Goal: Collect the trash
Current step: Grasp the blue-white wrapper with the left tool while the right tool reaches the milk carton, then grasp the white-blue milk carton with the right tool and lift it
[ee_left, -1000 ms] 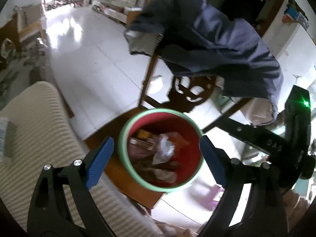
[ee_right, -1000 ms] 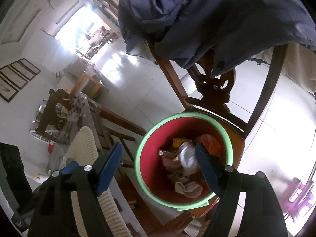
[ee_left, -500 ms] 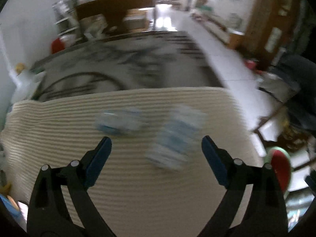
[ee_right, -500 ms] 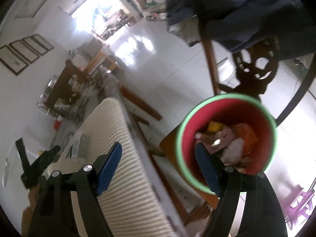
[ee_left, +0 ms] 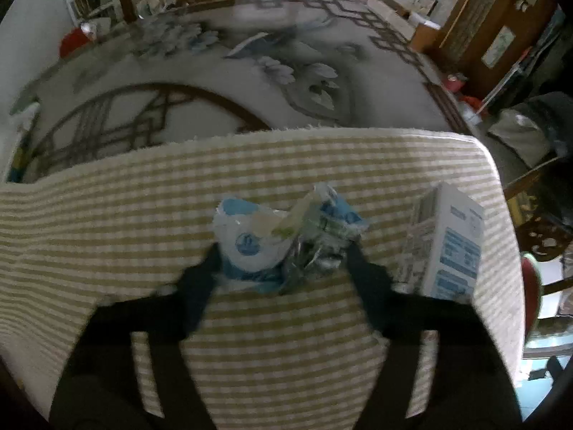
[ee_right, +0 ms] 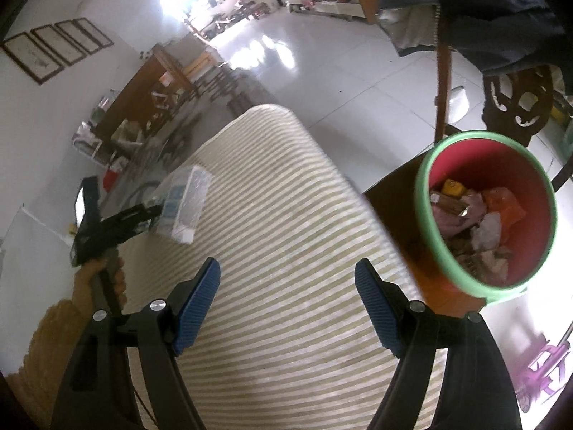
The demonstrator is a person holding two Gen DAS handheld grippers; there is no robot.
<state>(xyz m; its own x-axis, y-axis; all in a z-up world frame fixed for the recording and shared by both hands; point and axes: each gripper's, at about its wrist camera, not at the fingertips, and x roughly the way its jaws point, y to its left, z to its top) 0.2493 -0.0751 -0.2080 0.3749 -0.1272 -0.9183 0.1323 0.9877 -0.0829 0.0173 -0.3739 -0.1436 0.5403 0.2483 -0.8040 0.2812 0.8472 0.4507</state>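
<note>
A crumpled blue-and-white wrapper (ee_left: 283, 236) lies on the striped cloth (ee_left: 286, 340). My left gripper (ee_left: 284, 265) has its jaws on both sides of the wrapper, touching it. A white-and-blue carton (ee_left: 451, 247) stands just right of it; it also shows in the right wrist view (ee_right: 186, 204). The red bin with a green rim (ee_right: 483, 211) holds several pieces of trash and sits on a wooden chair seat. My right gripper (ee_right: 286, 308) is open and empty above the cloth, left of the bin. The left gripper (ee_right: 118, 222) and hand show at the left of the right wrist view.
The cloth covers a table with a painted flower top (ee_left: 286, 64). A wooden chair draped with a dark blue garment (ee_right: 501, 10) stands behind the bin. White tiled floor (ee_right: 340, 64) lies beyond. Wooden furniture and shelves (ee_right: 143, 107) line the far wall.
My left gripper swung from over the bin to the table, then came down around the wrapper. My right gripper swung left from over the bin to above the cloth.
</note>
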